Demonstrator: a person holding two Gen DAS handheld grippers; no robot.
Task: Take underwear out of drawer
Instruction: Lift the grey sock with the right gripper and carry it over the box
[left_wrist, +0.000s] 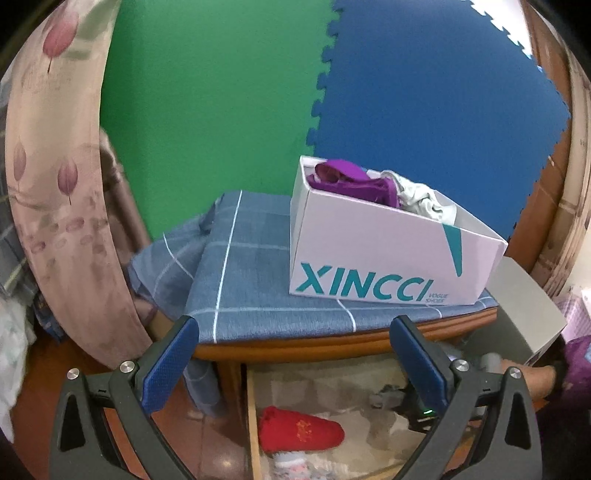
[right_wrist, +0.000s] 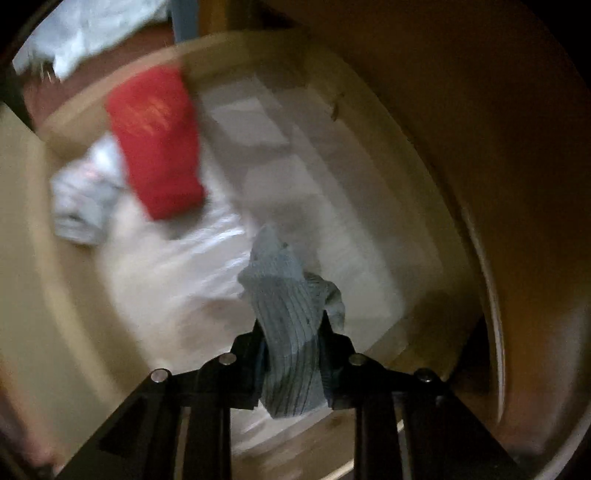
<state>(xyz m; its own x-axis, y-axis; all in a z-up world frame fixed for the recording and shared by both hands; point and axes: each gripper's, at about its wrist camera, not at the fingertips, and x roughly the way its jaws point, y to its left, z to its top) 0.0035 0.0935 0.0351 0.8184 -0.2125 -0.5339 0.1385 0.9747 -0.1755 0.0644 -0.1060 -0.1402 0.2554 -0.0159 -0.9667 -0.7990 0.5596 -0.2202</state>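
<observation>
In the right wrist view my right gripper (right_wrist: 291, 325) points down into the open wooden drawer (right_wrist: 40, 258) and is shut on a grey-blue ribbed piece of underwear (right_wrist: 284, 291), which hangs bunched between the jaws above the drawer's pale lining. A red folded garment (right_wrist: 157, 144) and a white-grey patterned one (right_wrist: 83, 199) lie at the drawer's far left. In the left wrist view my left gripper (left_wrist: 295, 325) stands open and empty over the front edge of a cabinet top, with the drawer (left_wrist: 253, 406) and the red garment (left_wrist: 301, 432) below it.
A white XINCCI shoe box (left_wrist: 369, 251) stands on a blue checked cloth (left_wrist: 258, 258), holding a purple garment (left_wrist: 347, 181) and a pale grey one (left_wrist: 421, 195). A floral curtain (left_wrist: 55, 184) hangs at the left. Green and blue foam mats cover the wall behind.
</observation>
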